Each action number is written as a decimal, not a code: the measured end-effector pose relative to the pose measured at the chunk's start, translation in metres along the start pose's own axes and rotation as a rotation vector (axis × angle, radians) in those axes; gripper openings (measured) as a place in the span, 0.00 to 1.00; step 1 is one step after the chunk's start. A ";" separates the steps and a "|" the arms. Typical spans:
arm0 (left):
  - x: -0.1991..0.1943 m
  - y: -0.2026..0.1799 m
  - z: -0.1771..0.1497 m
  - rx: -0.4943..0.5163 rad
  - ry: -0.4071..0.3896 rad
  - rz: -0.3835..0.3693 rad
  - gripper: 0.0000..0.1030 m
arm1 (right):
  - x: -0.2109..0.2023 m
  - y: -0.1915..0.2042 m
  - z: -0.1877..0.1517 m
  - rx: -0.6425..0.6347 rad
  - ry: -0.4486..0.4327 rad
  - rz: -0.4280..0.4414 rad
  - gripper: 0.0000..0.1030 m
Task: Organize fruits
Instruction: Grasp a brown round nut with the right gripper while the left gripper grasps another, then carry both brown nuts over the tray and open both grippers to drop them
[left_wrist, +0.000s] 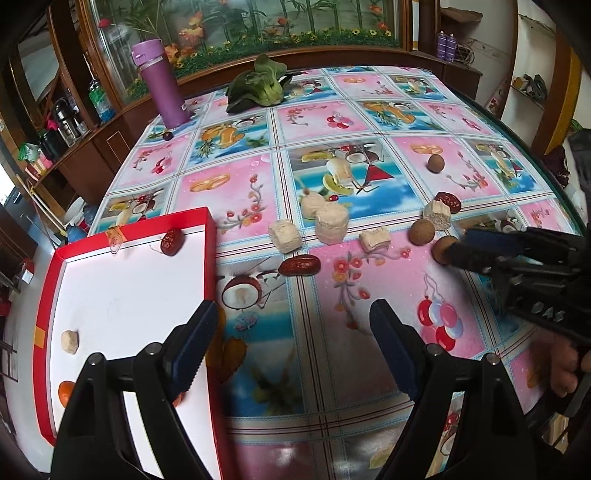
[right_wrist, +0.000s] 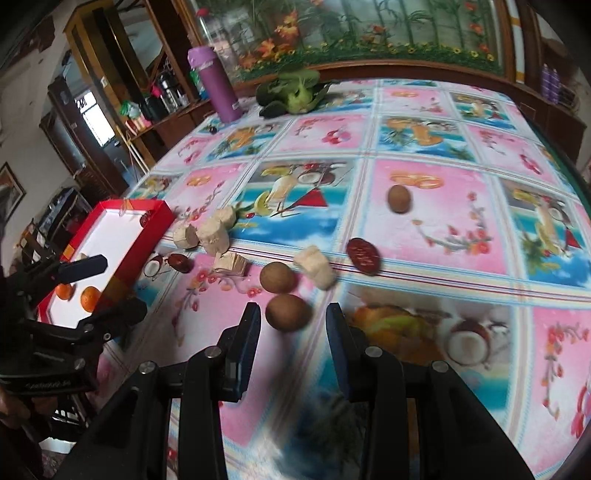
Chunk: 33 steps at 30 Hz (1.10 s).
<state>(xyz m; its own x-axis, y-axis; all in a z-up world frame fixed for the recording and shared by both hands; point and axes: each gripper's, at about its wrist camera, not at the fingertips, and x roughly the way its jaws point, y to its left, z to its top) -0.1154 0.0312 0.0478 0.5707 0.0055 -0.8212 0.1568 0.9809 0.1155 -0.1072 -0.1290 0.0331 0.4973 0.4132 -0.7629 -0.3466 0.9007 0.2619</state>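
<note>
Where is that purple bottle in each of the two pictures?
Left wrist view: the purple bottle stands upper left, at the table's far corner.
Right wrist view: the purple bottle is also upper left, nearer the top middle.
Shared landmark: the leafy green vegetable lies just right of it.

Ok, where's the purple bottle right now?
The purple bottle stands upright at the table's far left corner in both views, just left of the leafy greens.

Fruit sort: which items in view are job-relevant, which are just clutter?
Job:
red tray, one red date and oranges already in it
loose red dates
brown round fruits, nearest between right gripper fingers
pale chunks
left gripper, open

Clutter:
purple bottle
leafy greens
</note>
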 end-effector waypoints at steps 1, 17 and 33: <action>0.000 0.000 0.001 0.001 0.000 -0.008 0.82 | 0.004 0.001 0.001 -0.004 0.006 -0.004 0.34; 0.034 -0.065 0.057 0.233 -0.018 -0.271 0.70 | -0.022 -0.052 -0.009 0.055 -0.041 -0.112 0.25; 0.065 -0.084 0.057 0.334 0.038 -0.360 0.28 | -0.018 -0.053 -0.007 0.064 -0.029 -0.068 0.25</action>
<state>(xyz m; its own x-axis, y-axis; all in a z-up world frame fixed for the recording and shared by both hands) -0.0450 -0.0619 0.0165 0.4036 -0.3095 -0.8610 0.5924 0.8056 -0.0119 -0.1035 -0.1851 0.0283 0.5414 0.3539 -0.7627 -0.2607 0.9331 0.2479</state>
